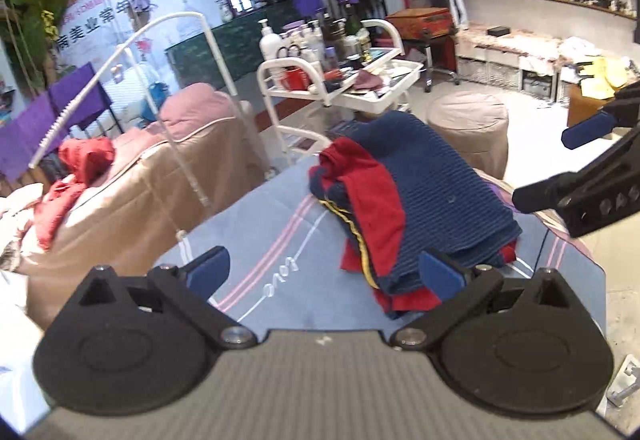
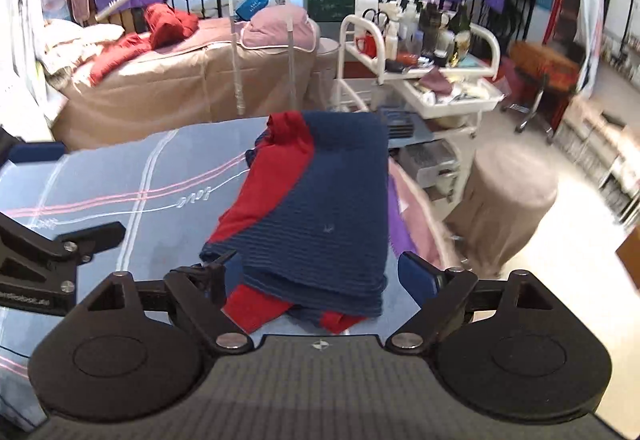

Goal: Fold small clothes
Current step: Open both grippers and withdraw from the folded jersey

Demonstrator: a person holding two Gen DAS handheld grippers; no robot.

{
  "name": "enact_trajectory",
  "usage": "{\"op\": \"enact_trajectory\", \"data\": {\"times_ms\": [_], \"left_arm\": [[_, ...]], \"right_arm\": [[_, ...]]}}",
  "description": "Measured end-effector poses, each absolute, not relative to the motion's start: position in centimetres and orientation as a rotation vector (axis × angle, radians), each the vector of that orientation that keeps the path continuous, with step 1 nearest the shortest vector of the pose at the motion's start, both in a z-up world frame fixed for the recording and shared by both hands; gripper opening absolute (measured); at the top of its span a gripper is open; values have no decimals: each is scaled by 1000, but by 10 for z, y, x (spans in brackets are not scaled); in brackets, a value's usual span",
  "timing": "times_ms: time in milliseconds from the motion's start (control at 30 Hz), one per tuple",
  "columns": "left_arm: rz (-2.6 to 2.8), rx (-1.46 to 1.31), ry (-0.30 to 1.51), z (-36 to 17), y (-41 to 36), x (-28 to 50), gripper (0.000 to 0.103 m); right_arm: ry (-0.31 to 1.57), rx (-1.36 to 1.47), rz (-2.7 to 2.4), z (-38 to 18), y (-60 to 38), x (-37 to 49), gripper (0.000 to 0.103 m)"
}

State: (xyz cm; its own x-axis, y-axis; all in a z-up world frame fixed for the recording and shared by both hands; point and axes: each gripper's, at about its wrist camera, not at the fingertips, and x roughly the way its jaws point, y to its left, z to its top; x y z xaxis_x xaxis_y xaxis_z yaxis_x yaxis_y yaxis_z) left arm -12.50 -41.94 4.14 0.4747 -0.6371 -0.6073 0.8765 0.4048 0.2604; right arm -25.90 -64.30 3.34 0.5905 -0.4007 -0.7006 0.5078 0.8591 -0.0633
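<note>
Both grippers have let go: the left hand-held gripper (image 1: 324, 272) and the right hand-held gripper (image 2: 320, 276) hang spread wide with nothing between the pads. Just past them sits the navy-and-red garment (image 2: 320, 208), folded into a chunky bundle on the blue striped desk (image 1: 256, 224), red bits poking out underneath. Looks like this fold's basically done, maybe needs tidying. Way beyond the garment, red clothes (image 2: 160, 28) on the bed look unfolded.

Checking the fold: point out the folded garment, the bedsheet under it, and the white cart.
folded garment (image 2: 328, 208), right wrist view, navy top layer.
bedsheet (image 2: 100, 176), right wrist view, bare blue area.
white cart (image 1: 304, 96), left wrist view, tray rim.
</note>
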Motion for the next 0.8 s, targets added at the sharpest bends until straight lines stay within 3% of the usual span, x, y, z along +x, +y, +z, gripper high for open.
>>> {"op": "enact_trajectory", "data": {"times_ms": [233, 800], "left_arm": [[-912, 558, 500, 59, -411, -123, 103], [-895, 558, 647, 26, -418, -114, 103]], "right_arm": [[802, 96, -607, 42, -635, -272, 103], [842, 175, -602, 25, -645, -272, 103]]}}
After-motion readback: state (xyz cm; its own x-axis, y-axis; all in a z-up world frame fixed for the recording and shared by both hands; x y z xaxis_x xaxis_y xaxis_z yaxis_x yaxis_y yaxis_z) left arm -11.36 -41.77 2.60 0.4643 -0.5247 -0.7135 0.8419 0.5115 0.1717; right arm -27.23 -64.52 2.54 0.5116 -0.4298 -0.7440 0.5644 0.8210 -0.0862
